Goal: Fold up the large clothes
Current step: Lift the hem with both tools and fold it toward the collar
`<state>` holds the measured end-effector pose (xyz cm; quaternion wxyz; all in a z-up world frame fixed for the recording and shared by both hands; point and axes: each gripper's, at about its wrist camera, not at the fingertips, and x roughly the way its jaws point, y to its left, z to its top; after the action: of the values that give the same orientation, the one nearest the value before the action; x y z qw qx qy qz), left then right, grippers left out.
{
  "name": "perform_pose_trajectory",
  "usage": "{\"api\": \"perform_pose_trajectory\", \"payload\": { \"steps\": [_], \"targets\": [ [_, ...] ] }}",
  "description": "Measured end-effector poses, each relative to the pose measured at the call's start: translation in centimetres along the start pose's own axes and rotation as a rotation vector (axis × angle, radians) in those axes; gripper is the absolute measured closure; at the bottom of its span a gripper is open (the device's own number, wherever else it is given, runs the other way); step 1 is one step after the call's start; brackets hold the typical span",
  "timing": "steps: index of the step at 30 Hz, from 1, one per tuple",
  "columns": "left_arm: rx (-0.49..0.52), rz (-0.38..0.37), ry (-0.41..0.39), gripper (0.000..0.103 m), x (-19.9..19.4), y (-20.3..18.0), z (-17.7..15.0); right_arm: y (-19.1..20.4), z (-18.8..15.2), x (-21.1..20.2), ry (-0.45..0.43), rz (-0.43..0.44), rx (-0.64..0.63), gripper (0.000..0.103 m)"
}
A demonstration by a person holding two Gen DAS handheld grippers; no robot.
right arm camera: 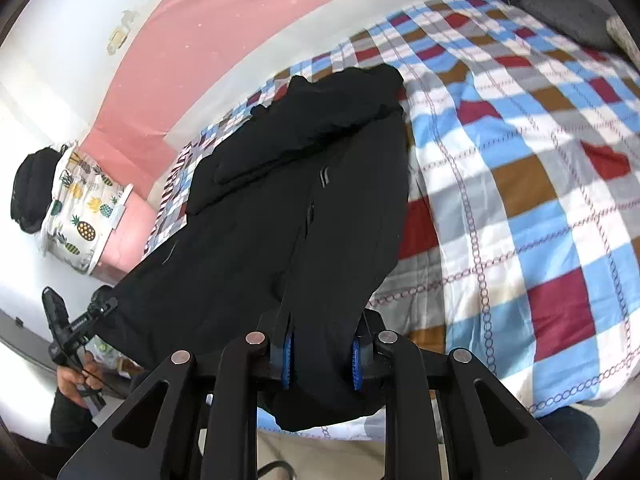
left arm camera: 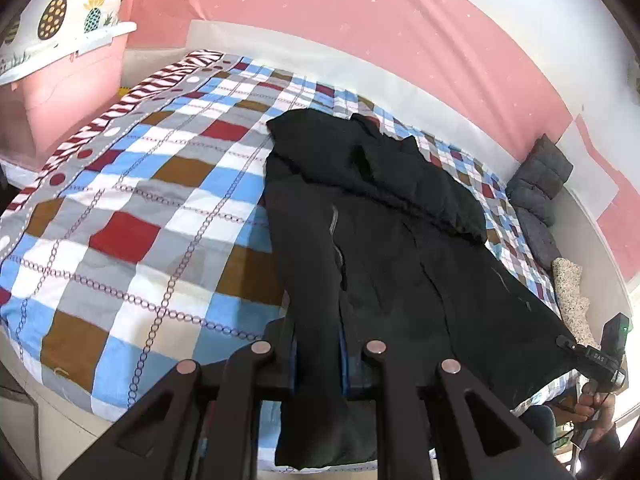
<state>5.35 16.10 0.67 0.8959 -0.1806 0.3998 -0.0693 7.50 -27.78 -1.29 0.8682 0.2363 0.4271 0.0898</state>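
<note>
A long black jacket (left arm camera: 384,240) lies lengthwise on the checked bedspread (left arm camera: 140,220), its sleeves folded across the upper part. It also shows in the right wrist view (right arm camera: 280,200). My left gripper (left arm camera: 318,364) is at the near left corner of the hem, with black cloth between its blue pads (left arm camera: 343,364). My right gripper (right arm camera: 322,360) is at the near right corner of the hem, with cloth bunched between its blue pads (right arm camera: 287,360). Each gripper shows in the other's view, at the hem's far corner: the right one (left arm camera: 592,356), the left one (right arm camera: 76,324).
A pink box (left arm camera: 60,92) with a pineapple-print cushion (left arm camera: 60,8) stands left of the bed. Grey cushions (left arm camera: 540,184) and a speckled cloth (left arm camera: 572,292) lie along the right side. A pink and white wall (left arm camera: 360,20) runs behind the bed. The bed's near edge (right arm camera: 560,400) is just below the grippers.
</note>
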Motion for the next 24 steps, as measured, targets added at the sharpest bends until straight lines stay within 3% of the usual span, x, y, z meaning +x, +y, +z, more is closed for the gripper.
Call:
{"api": "perform_pose_trajectory", "payload": {
  "steps": [13,24],
  "targets": [
    [0.032,-0.042,-0.076,0.088,-0.8,-2.1,5.2,1.4,3.8,-1.8,-0.084,0.068,-0.009,0.082],
    [0.026,-0.063,-0.175,0.088,1.3,-3.5,14.5,1.7,12.7,-1.4,-0.199,0.148,0.030,0.082]
  ]
}}
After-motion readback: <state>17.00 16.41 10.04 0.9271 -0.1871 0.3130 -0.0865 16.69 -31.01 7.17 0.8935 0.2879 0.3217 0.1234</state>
